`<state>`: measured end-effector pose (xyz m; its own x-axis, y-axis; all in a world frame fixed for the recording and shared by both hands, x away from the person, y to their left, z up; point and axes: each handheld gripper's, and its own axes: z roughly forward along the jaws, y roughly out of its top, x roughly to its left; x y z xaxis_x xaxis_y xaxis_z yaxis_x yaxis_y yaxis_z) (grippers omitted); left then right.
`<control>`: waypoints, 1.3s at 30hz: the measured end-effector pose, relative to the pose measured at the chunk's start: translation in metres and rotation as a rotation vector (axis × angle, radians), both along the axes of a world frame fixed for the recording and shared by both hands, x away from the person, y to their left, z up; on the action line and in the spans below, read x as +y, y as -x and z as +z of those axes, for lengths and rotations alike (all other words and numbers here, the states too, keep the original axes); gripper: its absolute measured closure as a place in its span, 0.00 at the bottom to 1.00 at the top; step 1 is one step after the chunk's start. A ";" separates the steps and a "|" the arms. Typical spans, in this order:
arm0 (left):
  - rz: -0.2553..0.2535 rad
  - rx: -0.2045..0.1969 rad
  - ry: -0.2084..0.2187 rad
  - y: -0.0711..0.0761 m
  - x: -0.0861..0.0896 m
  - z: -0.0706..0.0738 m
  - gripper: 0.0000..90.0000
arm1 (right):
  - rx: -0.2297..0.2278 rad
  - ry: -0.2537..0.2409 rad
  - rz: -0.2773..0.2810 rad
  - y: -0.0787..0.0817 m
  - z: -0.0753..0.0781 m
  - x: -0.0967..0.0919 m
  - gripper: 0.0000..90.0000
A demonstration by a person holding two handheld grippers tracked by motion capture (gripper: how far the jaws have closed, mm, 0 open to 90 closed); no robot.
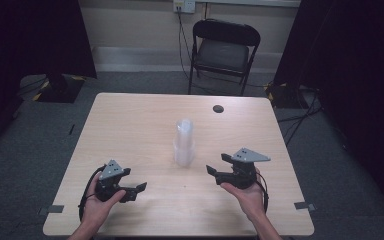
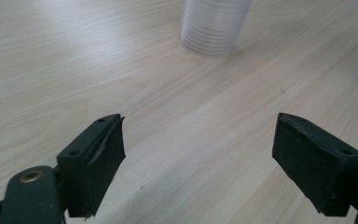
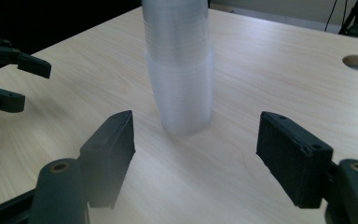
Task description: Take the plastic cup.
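An upside-down stack of clear plastic cups (image 1: 184, 142) stands upright near the middle of the light wooden table (image 1: 130, 130). My left gripper (image 1: 135, 180) rests low near the front left, held in a hand, its jaws wide apart with nothing between them. In the left gripper view the cups (image 2: 213, 25) stand well ahead of that gripper (image 2: 200, 135). My right gripper (image 1: 216, 164) hovers just right of the stack, open and pointing at it. In the right gripper view the cups (image 3: 179, 65) stand ahead of the open jaws (image 3: 196, 135), apart from both pads, with the left gripper (image 3: 35, 86) at the far left.
A round cable hole (image 1: 218, 108) lies in the tabletop behind the cups, to their right. A black folding chair (image 1: 223, 50) stands beyond the table's far edge. Dark curtains hang at both sides of the room. Bare tabletop surrounds the stack.
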<state>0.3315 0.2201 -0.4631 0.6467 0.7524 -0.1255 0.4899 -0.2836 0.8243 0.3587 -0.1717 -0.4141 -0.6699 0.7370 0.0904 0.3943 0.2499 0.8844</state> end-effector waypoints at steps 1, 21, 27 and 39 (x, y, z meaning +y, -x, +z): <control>0.000 0.000 0.001 0.000 0.000 0.000 0.18 | -0.002 -0.004 0.008 -0.001 0.001 0.002 0.31; 0.005 0.006 0.002 0.000 0.001 0.000 0.18 | -0.042 -0.033 0.063 -0.035 0.026 0.035 0.28; 0.004 0.008 0.012 0.000 0.001 0.000 0.18 | -0.046 -0.029 0.067 -0.048 0.028 0.045 0.27; 0.003 0.000 0.006 0.000 0.002 0.001 0.18 | -0.060 -0.028 0.084 -0.070 0.030 0.065 0.27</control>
<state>0.3311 0.2226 -0.4624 0.6442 0.7537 -0.1300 0.4907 -0.2769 0.8262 0.4287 -0.1066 -0.3839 -0.7341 0.6756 0.0682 0.3189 0.2543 0.9130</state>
